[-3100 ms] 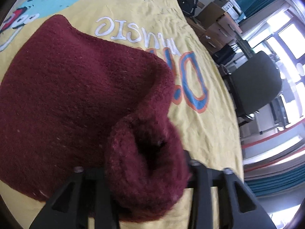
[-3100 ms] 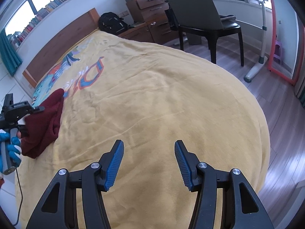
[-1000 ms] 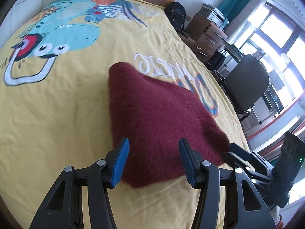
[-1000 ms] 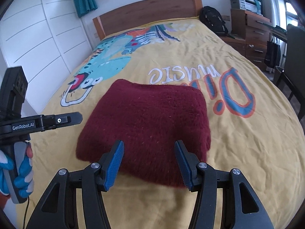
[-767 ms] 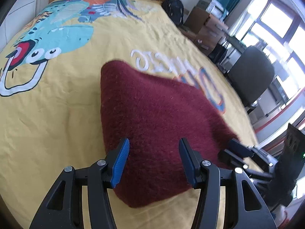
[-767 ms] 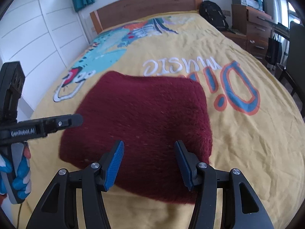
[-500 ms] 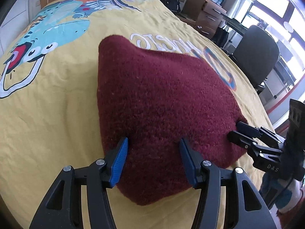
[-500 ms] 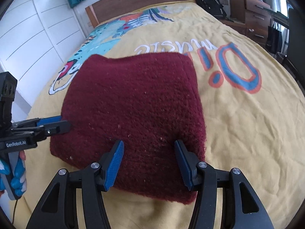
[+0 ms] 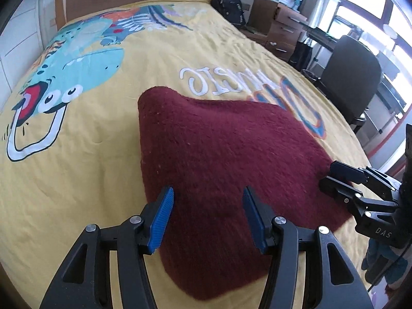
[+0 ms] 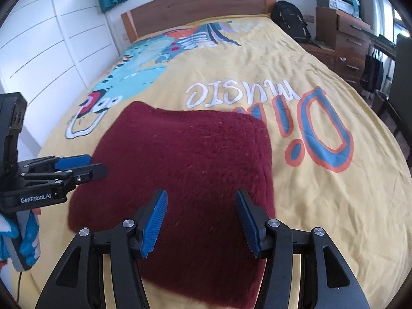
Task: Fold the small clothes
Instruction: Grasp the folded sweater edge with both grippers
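Both tools had come down closer to the dark red knitted garment (image 9: 226, 154) since three seconds earlier, when the left one gripped a bunched part of it and the right hung well away over bare bedspread. Now the garment lay flat on the yellow bedspread (image 9: 85, 170), just below the printed lettering. The left tool (image 9: 208, 215) stood half-wide over the near left part, nothing between its blue pads. The right tool (image 10: 200, 222) was likewise half-wide and empty over the near right part.
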`<state>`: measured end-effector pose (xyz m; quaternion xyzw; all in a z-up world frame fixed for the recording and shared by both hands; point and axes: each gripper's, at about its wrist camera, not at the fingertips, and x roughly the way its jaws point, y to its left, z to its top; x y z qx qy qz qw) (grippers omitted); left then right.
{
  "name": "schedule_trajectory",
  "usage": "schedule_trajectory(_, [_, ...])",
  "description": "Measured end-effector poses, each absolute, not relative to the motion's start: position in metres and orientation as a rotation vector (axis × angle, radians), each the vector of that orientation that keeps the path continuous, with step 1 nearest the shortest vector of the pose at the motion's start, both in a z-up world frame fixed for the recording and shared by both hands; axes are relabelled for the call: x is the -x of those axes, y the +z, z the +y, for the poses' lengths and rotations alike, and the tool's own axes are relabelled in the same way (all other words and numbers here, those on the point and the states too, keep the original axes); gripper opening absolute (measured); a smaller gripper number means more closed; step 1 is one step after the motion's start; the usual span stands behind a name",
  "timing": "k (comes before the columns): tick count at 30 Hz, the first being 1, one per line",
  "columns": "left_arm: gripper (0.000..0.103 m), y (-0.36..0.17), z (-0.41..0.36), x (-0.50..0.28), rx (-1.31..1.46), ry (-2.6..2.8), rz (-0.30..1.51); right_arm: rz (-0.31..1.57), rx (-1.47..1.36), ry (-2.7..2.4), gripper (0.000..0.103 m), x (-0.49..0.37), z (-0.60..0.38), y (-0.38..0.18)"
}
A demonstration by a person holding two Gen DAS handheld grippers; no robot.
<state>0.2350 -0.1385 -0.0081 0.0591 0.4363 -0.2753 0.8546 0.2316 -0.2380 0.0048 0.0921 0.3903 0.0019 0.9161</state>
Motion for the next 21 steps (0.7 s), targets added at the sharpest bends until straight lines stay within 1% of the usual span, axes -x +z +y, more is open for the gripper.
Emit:
schedule_trajectory(2, [0.051,-0.012,-0.141,-0.246,-0.128,-0.555,0.916,0.823,-0.206,-0.009,0.057,-0.242,-0.242,-0.004])
schedule_trajectory(4, [0.057,-0.019,-0.142,-0.254,-0.114,-0.545,0.934,0.848,-0.215,-0.021,0.057,-0.248,-0.246,-0.014])
schedule_trajectory(6, [0.061,-0.027,-0.141,-0.26,-0.111,-0.54,0.962,0.864,-0.227,-0.021,0.057,-0.25,-0.251,-0.019])
schedule_trajectory(8, [0.068,-0.029,-0.132,-0.264,-0.091,-0.544,0.977,0.86,-0.254,-0.014,0.057,-0.245,-0.258,-0.016])
schedule_trajectory(10, [0.069,-0.027,-0.118,-0.264,-0.048,-0.558,0.991,0.848,-0.258,-0.01,0.057,-0.238,-0.262,-0.01])
schedule_trajectory(11, [0.069,-0.025,-0.113,-0.264,-0.033,-0.563,0.992,0.848,-0.257,-0.013,0.059,-0.236,-0.264,-0.008])
schedule_trajectory(12, [0.069,-0.023,-0.105,-0.264,-0.016,-0.559,0.989,0.851,-0.258,-0.015,0.064,-0.234,-0.266,-0.006])
schedule_trajectory(13, [0.07,-0.021,-0.099,-0.265,0.0,-0.55,0.988,0.859,-0.267,-0.015,0.076,-0.234,-0.269,-0.005])
schedule_trajectory(14, [0.071,-0.02,-0.094,-0.267,0.016,-0.55,0.992,0.868,-0.281,-0.016,0.079,-0.233,-0.272,-0.005])
schedule_trajectory(21, [0.071,-0.027,-0.085,-0.283,0.15,-0.608,1.085,0.989,-0.403,0.078,0.08,-0.251,-0.287,-0.028])
